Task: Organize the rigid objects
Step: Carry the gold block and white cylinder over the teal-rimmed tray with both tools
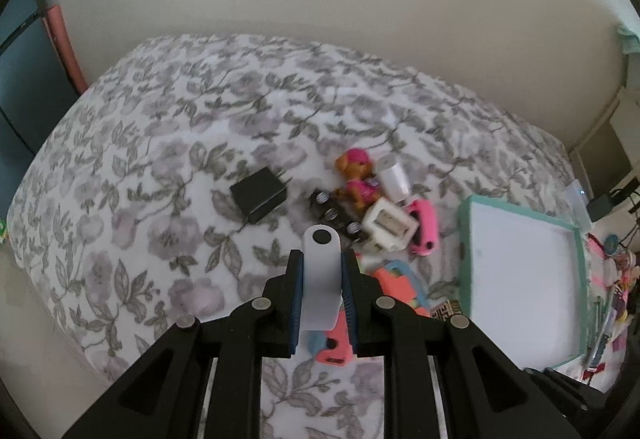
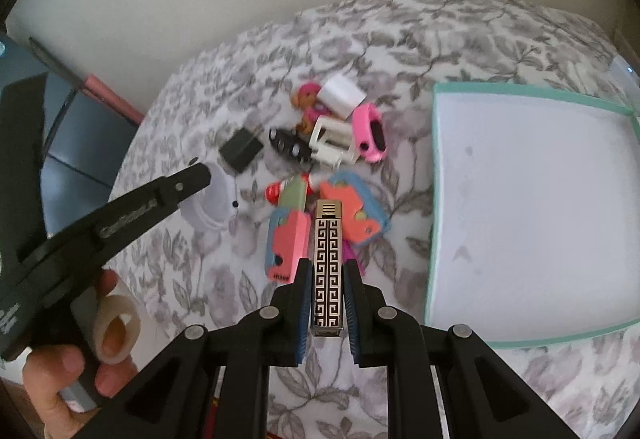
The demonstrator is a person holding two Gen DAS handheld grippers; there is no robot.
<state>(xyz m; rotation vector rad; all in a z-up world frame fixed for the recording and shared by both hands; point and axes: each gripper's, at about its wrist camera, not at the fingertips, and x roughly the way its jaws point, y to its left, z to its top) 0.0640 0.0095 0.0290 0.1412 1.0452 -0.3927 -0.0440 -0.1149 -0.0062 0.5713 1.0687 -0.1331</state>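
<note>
Surface: a bed (image 1: pixel 160 143) with a grey floral cover fills most of both views; everything lies on it.
Left tool (image 1: pixel 320 275): lower centre of the left wrist view, closed on a white oblong device (image 1: pixel 321 271) with a dark round dot near its far end; the device stands up between the blue pads (image 1: pixel 295 303). In the right wrist view this tool (image 2: pixel 200 175) enters from the left edge, held by a hand (image 2: pixel 72 367), with the white device at its tip.
Right tool (image 2: pixel 327 279): lower centre of the right wrist view, closed on a slim metallic bar with a black key pattern (image 2: pixel 327 263), pointing up the frame.
Tray: a shallow white tray with a teal rim (image 2: pixel 520 89) sits on the right side of the right wrist view, and at the right of the left wrist view.
Pile: just left of the tray, centre of the frame, small things lie close together.
Pile, upper part: a toy dog in pink (image 2: pixel 310 105), a white cylinder-like plug (image 2: pixel 342 95), a pink toy car (image 2: pixel 370 135), a white boxy adapter (image 2: pixel 334 141), a black strip with round silver spots (image 2: pixel 288 147).
Pile, lower part: coral and blue plastic pieces (image 2: pixel 348 211) lie beside the patterned bar, one (image 2: pixel 286 247) just left of the right tool.
Apart: a black charger cube (image 1: pixel 259 195) lies alone, left of the pile.
</note>
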